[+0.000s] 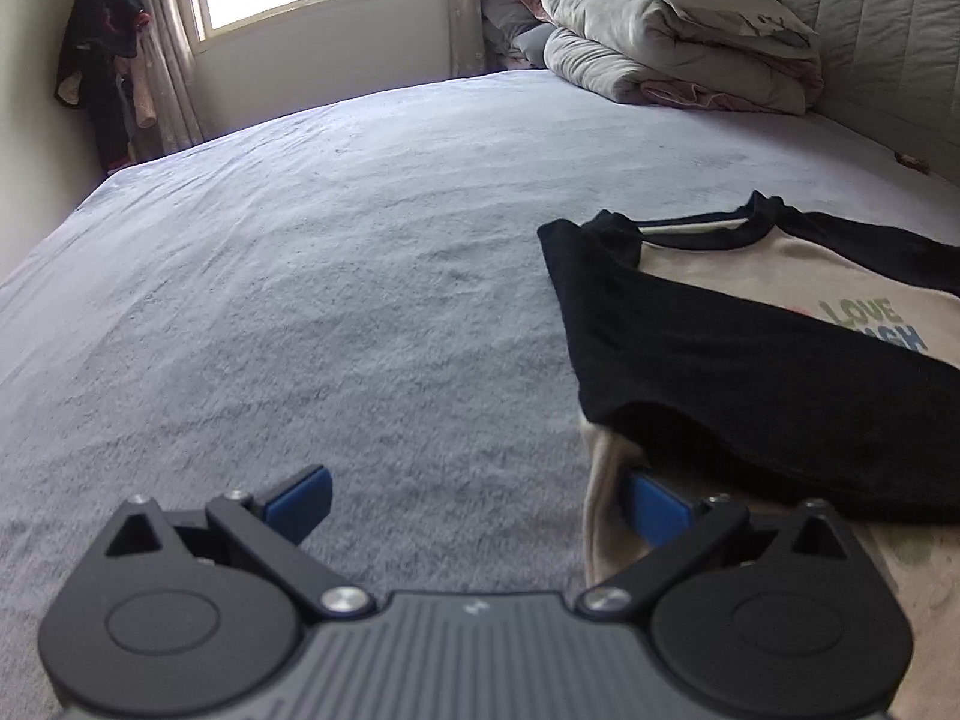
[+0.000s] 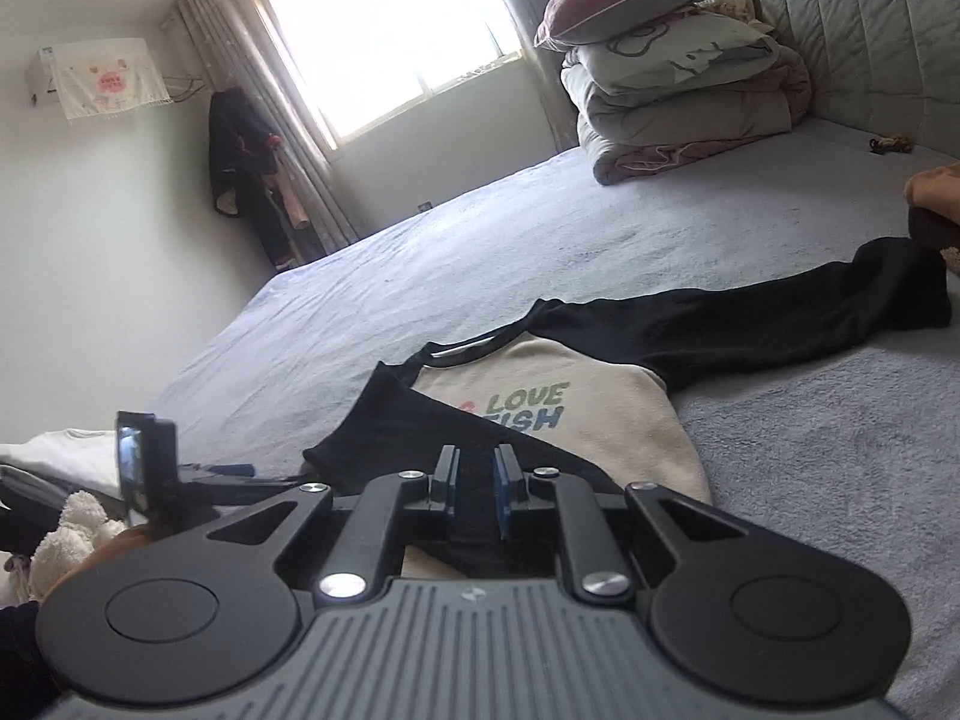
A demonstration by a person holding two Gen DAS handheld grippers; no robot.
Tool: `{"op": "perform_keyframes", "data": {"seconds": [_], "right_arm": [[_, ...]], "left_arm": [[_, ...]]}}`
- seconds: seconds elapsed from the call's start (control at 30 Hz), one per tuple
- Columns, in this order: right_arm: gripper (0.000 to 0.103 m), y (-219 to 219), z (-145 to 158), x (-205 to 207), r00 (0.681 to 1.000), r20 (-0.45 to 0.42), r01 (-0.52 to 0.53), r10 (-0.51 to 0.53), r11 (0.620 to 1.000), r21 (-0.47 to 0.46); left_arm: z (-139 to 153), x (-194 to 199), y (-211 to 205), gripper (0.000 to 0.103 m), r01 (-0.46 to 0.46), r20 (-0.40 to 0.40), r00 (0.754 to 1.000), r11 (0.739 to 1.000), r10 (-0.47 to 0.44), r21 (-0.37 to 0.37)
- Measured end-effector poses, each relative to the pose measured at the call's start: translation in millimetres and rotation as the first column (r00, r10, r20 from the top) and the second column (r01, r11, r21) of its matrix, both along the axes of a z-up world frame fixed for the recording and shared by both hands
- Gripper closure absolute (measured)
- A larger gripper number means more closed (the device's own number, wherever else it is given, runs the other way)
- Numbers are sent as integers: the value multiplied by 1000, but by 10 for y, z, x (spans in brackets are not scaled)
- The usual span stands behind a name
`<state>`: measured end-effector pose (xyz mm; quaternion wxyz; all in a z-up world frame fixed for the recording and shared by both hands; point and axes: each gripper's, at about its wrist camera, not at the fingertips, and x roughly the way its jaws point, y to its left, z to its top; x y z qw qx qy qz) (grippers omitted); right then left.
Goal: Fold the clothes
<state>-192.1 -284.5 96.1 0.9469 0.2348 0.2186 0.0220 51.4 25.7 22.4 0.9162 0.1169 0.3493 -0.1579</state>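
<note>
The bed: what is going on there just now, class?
A person is folding a shirt on the bed with a gripper in each hand. One black sleeve is already folded across the cream front; the other sleeve lies stretched out to the side. The right gripper has its jaws shut on dark fabric at the shirt's near end. The left gripper is open at the shirt's edge, one jaw tucked under the cream fabric. Folded bedding sits at the far end.

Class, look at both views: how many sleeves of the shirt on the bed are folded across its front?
1. The near black sleeve lies folded across the shirt; the far sleeve stretches out flat on the bed.
</note>
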Motion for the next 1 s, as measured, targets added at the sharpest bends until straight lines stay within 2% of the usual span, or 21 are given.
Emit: {"op": "perform_keyframes", "data": {"seconds": [0.17,0.2,0.27,0.37,0.43,0.53,0.63,0.73,0.83,0.93,1.0], "right_arm": [[89,23,49,-1,999,30,-18,17,999,31],[89,25,40,16,1000,23,-20,19,999,29],[89,39,-66,103,999,-39,-12,12,1000,9],[88,3,-307,211,989,-147,26,-27,1000,-8],[88,-32,-460,256,972,-230,43,-45,999,-10],[88,-72,-630,261,948,-316,47,-45,999,0],[88,-131,-626,205,945,-323,58,-52,998,9],[88,-231,-506,125,957,-281,85,-77,996,16],[87,-261,-503,151,953,-298,57,-45,998,31],[84,-216,-678,234,921,-389,26,1,998,65],[82,-275,-649,159,934,-354,77,-34,991,108]], "left_arm": [[98,-12,-5,0,30,6,1000,999,-30,-27],[89,2,-37,0,36,13,999,999,-36,-12],[70,29,-99,0,48,25,999,999,-48,17],[-68,118,-50,0,12,-12,1000,1000,-12,4],[-85,186,103,0,-52,-32,998,998,51,-37],[-102,223,214,0,-46,-38,998,997,44,-62],[-103,196,188,0,-50,-25,998,997,49,-53],[-90,207,317,0,-81,-54,996,989,75,-127],[-80,249,476,0,-105,-93,992,970,86,-221],[-73,233,451,0,-97,-88,993,974,81,-203],[-72,207,407,0,-84,-77,994,982,72,-169]]}}
